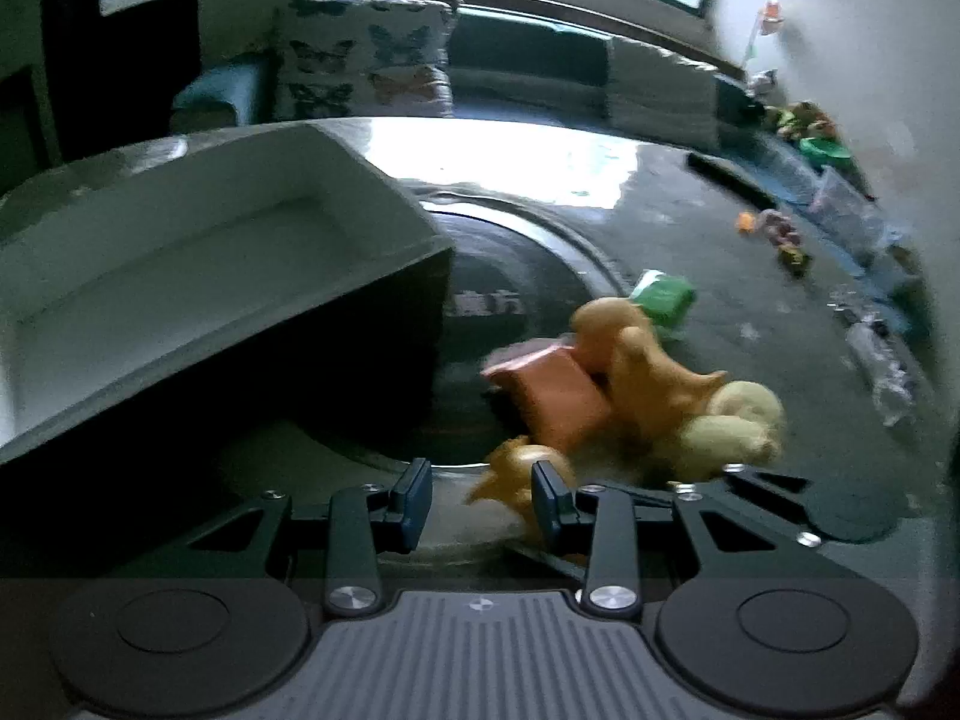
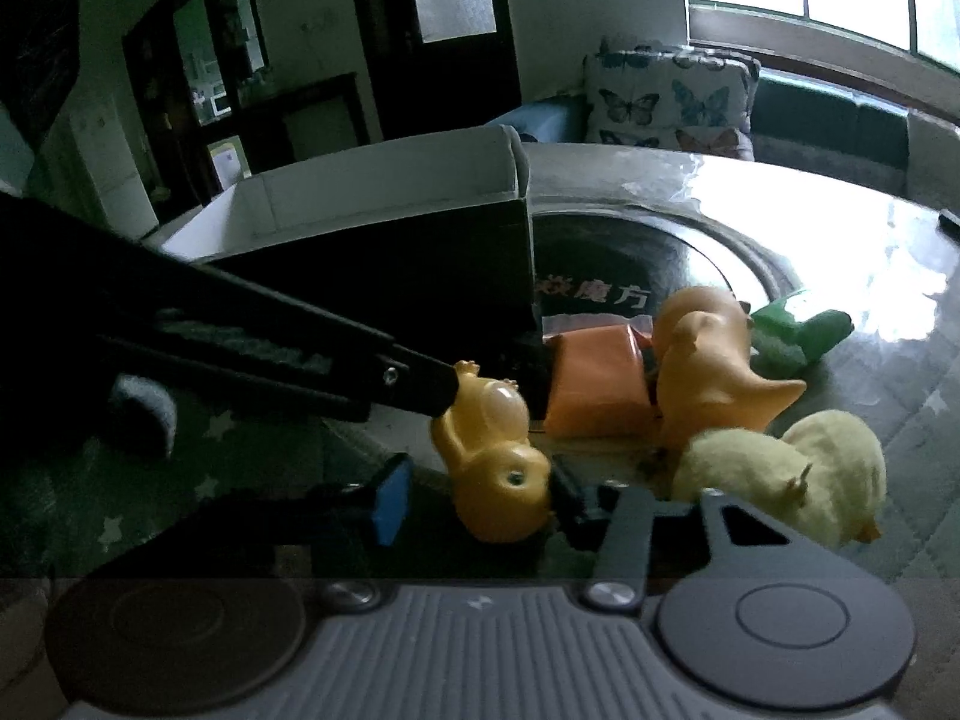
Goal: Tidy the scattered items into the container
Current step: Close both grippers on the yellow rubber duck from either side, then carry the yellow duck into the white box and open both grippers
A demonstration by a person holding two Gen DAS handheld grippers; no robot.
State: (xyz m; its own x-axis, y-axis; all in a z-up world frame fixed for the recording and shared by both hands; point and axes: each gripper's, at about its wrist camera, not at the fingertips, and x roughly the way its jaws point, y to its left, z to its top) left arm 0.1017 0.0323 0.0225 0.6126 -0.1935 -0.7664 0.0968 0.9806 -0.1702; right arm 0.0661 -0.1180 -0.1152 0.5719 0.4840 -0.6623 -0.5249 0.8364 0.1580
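A black box with a white inside (image 1: 198,252) stands open at the left (image 2: 384,192). A pile of toys lies right of it: an orange packet (image 1: 558,402) (image 2: 594,384), an orange rubber animal (image 1: 636,360) (image 2: 708,366), a pale plush chick (image 1: 732,426) (image 2: 786,480), a green item (image 1: 663,297) (image 2: 798,330). A small yellow rubber duck (image 2: 498,462) lies between my right gripper's open fingers (image 2: 474,501). My left gripper (image 1: 480,498) is open, its tip beside the duck (image 1: 516,468). The left gripper's arm (image 2: 240,354) reaches to the duck.
The toys lie on a glossy dark table with a round turntable (image 1: 540,240). Small items (image 1: 774,234) sit at the far right edge. A butterfly cushion (image 2: 666,102) and a sofa are behind the table.
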